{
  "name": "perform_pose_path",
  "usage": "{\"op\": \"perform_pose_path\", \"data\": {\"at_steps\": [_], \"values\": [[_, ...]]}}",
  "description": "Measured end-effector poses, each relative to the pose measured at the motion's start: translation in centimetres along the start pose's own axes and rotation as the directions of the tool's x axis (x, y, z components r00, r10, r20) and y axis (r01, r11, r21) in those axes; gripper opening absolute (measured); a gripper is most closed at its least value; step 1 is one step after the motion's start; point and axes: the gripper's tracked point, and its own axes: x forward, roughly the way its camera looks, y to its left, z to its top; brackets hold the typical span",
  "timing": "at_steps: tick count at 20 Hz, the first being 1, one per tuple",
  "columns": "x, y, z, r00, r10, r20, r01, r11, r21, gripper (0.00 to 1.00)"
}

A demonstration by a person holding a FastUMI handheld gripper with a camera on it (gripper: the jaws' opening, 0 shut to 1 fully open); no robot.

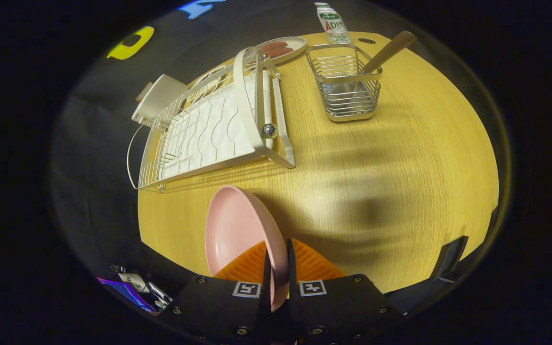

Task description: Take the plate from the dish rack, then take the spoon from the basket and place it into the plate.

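- The tongs (278, 261) pinch the rim of the pink plate (235, 230), both fingers pressed on it, holding it on edge above the counter (400, 158).
- Beyond, the white dish rack (209, 129) stands emptied.
- Further off, the spoon (388, 50) leans in the wire basket (348, 86).

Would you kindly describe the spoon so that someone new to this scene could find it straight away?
Start at the round wooden table. Beyond the gripper, which is shut on the pink plate, a wire basket stands to the right of the white dish rack. The spoon leans in that basket: its pale handle is the only thing sticking up out of it.
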Motion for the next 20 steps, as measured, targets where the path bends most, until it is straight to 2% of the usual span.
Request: {"op": "perform_pose_path", "data": {"at_steps": [4,8,12,14,17,18,19,20], "values": [[1.1,-3.0,-0.9,0.995,-0.095,0.001,0.095,0.992,-0.086,0.18],[0.4,-3.1,0.0,0.994,-0.064,0.085,0.07,0.995,-0.067,0.17],[-2.2,-3.9,2.5,0.968,-0.066,0.242,0.089,0.992,-0.085,0.2],[-3.9,-4.1,3.7,0.942,-0.074,0.326,0.114,0.988,-0.103,0.21],[-6.3,-5.4,6.5,0.87,-0.099,0.483,0.186,0.973,-0.136,0.23],[-7.2,-5.7,7.3,0.845,-0.106,0.523,0.216,0.964,-0.154,0.38],[-7.5,-6.1,7.7,0.823,-0.105,0.559,0.235,0.958,-0.167,0.49],[-7.9,-6.4,8.3,0.803,-0.103,0.588,0.245,0.955,-0.168,0.52]]}}
